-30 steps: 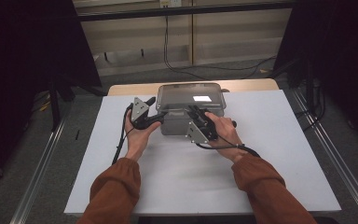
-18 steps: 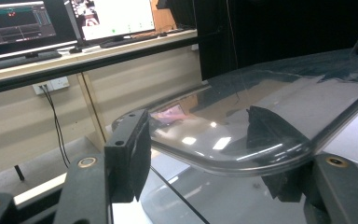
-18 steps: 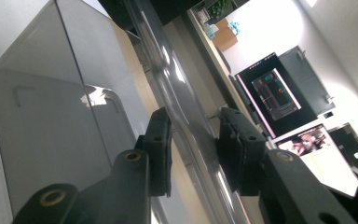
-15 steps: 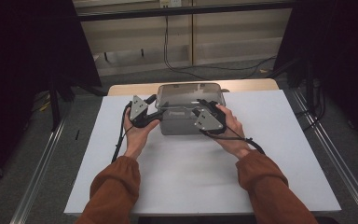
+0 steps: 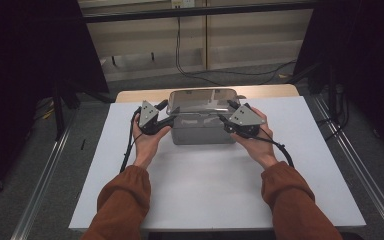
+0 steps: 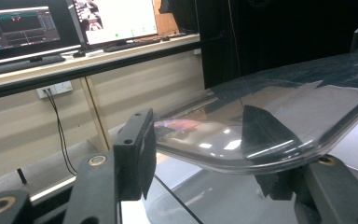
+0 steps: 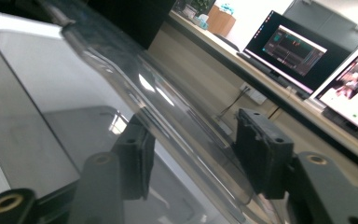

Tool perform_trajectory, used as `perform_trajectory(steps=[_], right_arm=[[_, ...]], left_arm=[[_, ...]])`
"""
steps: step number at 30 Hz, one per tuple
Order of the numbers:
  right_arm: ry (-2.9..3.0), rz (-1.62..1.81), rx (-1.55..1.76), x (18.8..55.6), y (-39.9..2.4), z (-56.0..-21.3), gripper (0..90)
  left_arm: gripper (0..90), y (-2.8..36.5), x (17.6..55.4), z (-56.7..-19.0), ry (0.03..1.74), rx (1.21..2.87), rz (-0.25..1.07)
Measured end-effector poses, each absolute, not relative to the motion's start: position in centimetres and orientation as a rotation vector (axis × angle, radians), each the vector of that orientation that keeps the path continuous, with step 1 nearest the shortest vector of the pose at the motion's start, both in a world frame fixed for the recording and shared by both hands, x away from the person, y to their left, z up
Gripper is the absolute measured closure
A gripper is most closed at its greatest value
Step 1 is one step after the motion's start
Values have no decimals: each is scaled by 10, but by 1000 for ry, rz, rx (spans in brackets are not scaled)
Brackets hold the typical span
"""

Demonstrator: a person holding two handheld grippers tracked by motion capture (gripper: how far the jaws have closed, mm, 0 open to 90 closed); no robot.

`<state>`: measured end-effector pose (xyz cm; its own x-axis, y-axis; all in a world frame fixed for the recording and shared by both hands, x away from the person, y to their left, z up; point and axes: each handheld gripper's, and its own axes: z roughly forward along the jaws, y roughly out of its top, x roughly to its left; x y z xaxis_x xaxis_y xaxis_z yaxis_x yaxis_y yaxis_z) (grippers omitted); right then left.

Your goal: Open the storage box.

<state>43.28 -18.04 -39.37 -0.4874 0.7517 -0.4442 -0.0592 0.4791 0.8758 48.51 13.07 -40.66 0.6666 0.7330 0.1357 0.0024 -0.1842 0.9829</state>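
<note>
A grey translucent box (image 5: pixel 202 131) with a clear lid (image 5: pixel 200 100) stands on the white mat (image 5: pixel 205 195). My left gripper (image 5: pixel 166 113) is at the box's left end. In the left gripper view its jaws (image 6: pixel 200 149) straddle the lid's rim (image 6: pixel 261 116); they have just been closing, one pad (image 6: pixel 140 154) beside the rim and the other seen through the plastic. My right gripper (image 5: pixel 227 113) is at the box's right end. Its jaws (image 7: pixel 196 149) have just been opening, with the lid's edge (image 7: pixel 168 107) running between them and a gap at the right pad (image 7: pixel 261 154).
The mat lies on a wooden table (image 5: pixel 130 95) flanked by metal rails (image 5: pixel 45 175). Cables (image 5: pixel 190 65) trail on the floor behind. A shelf with monitors (image 6: pixel 23 28) faces the grippers. Both sleeved forearms (image 5: pixel 125 200) come in from the bottom.
My right gripper has slid from the front middle of the box to its right end. The left hand has stayed at the left end.
</note>
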Motion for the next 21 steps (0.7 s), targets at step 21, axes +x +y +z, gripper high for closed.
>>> perform_trajectory(steps=[21], right_arm=[[1782, 1274, 726, 452, -210, -391, 463]], left_arm=[[462, 129, 491, -401, 598, 1647, 753]])
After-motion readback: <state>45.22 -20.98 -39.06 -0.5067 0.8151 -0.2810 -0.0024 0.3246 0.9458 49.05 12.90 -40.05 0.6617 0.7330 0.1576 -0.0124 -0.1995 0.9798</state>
